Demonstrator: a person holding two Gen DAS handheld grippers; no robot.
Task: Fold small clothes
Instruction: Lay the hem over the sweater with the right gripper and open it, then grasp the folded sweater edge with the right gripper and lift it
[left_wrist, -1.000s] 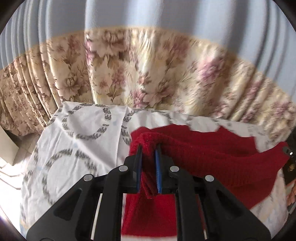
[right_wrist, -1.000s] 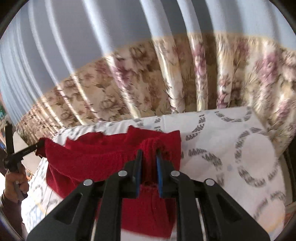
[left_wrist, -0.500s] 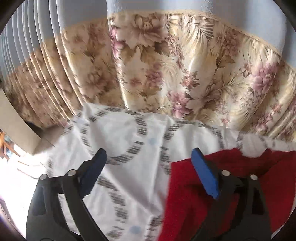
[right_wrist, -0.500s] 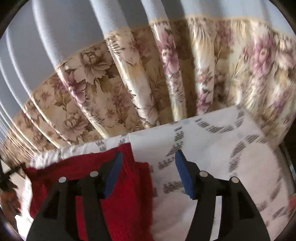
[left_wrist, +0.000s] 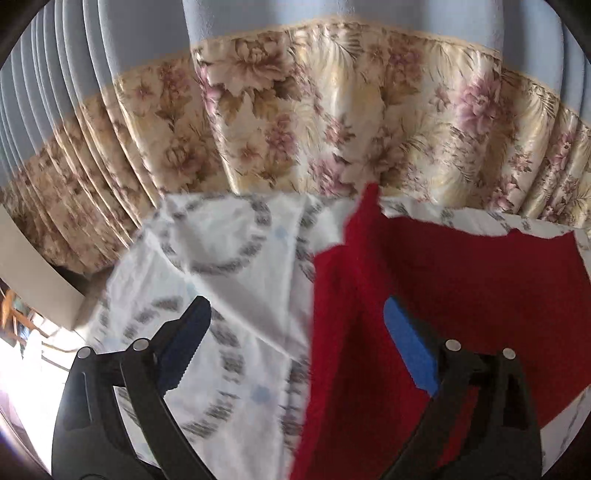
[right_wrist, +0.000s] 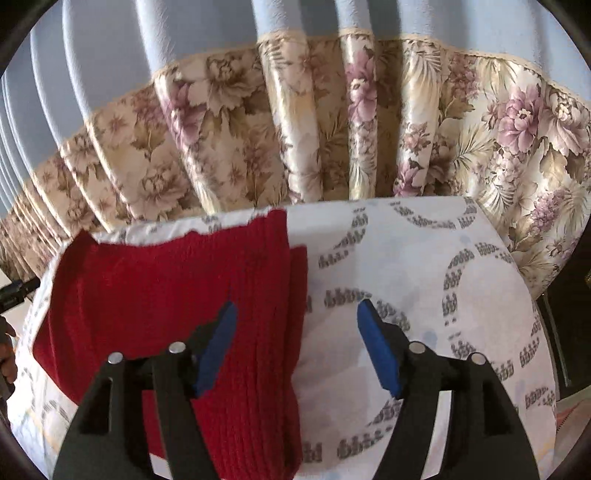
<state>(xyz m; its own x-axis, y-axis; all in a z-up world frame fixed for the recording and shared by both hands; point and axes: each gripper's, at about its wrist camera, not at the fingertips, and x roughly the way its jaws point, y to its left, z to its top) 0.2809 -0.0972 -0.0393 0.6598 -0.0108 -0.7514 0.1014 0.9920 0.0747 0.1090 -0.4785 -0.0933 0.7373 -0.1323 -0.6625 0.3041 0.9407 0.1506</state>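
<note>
A red knitted garment (left_wrist: 443, 288) lies folded on a white cloth with grey ring patterns (left_wrist: 229, 266). My left gripper (left_wrist: 295, 343) is open and empty, hovering over the garment's left edge, its right finger above the red knit. In the right wrist view the garment (right_wrist: 166, 280) lies at left, with a folded ribbed part along its right edge. My right gripper (right_wrist: 299, 339) is open and empty above that right edge; its left finger is over the knit, its right finger over the white cloth (right_wrist: 424, 273).
A floral curtain (left_wrist: 332, 122) with a pale blue top hangs right behind the table's far edge, also in the right wrist view (right_wrist: 332, 122). The other gripper's tip (right_wrist: 14, 290) shows at the far left. A beige board (left_wrist: 33, 273) stands at left.
Both grippers were shut on the red garment's edges one second ago. They opened, let it go and drew back a little; the garment now lies flat on the cloth.
</note>
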